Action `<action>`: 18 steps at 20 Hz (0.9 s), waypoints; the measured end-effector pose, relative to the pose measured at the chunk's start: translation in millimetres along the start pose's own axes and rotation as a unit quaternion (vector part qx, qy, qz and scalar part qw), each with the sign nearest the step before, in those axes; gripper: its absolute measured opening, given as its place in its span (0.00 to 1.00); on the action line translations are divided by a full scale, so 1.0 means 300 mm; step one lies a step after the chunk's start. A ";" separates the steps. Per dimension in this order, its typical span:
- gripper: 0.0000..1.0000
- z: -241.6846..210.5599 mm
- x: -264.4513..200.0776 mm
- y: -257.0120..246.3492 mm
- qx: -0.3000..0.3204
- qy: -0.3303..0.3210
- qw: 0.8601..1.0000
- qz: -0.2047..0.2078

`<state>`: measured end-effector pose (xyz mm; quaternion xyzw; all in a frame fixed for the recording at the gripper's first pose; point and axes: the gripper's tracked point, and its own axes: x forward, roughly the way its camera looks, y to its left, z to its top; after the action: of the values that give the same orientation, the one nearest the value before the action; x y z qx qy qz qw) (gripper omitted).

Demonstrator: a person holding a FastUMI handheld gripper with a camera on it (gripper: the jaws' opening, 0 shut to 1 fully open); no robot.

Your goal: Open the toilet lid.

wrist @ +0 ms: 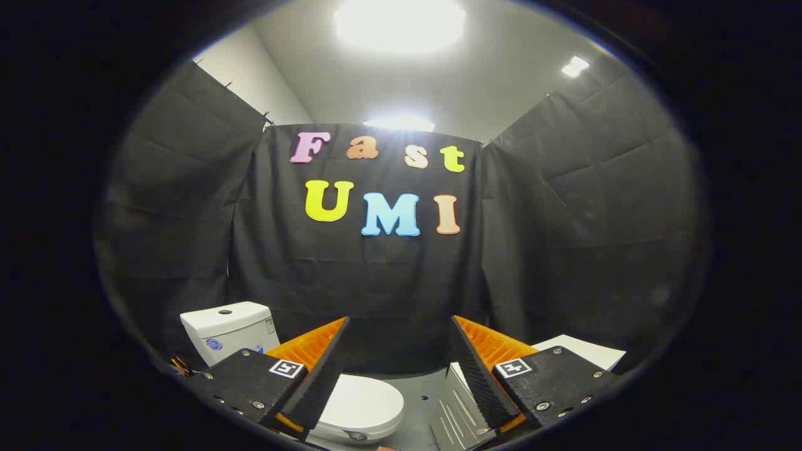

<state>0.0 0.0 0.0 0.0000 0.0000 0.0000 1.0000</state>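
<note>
A small white toilet stands low ahead of me. Its lid (366,404) lies flat and closed over the bowl, partly hidden behind my left finger (319,376). The white tank (229,332) with a round button on top rises behind it, to the left of the fingers. My gripper (398,369) hangs above and in front of the toilet, open wide, with nothing between its fingers. The lid sits just beyond the left finger, not touched.
A ribbed metal piece (454,410) lies on the grey floor by my right finger. A white flat board (583,351) sits behind the right finger. Black cloth walls close the booth on three sides, with bright ceiling lights above.
</note>
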 end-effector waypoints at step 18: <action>0.95 -0.109 0.033 0.034 -0.009 0.025 0.999 0.022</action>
<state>9.8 10.2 -32.7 -0.0087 0.0253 0.0222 0.9994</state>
